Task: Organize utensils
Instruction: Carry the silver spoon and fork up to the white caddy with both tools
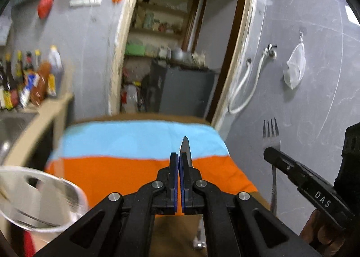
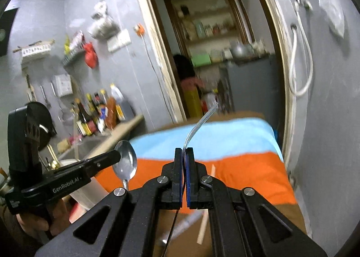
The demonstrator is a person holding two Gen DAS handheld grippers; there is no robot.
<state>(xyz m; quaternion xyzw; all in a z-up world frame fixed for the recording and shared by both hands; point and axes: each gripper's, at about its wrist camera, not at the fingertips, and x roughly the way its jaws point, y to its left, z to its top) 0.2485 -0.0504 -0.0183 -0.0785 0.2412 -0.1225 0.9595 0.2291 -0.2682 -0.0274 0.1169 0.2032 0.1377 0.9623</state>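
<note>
Grey walls (image 1: 303, 77) flank an open doorway (image 1: 180, 43) behind the table, whose cloth (image 1: 135, 155) is blue and orange. Left of the table stand bottles (image 1: 29, 79) by a sink (image 1: 13, 122). Above the cloth, the left gripper (image 1: 178, 158) clamps a spoon (image 2: 124, 162) and the right gripper (image 2: 184, 155) clamps a fork (image 1: 271, 135).

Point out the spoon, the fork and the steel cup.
spoon (image 2: 125, 162): right wrist view, on the middle of its bowl.
fork (image 1: 271, 137): left wrist view, at the base of its tines.
steel cup (image 1: 42, 200): left wrist view, on its inner wall.
</note>
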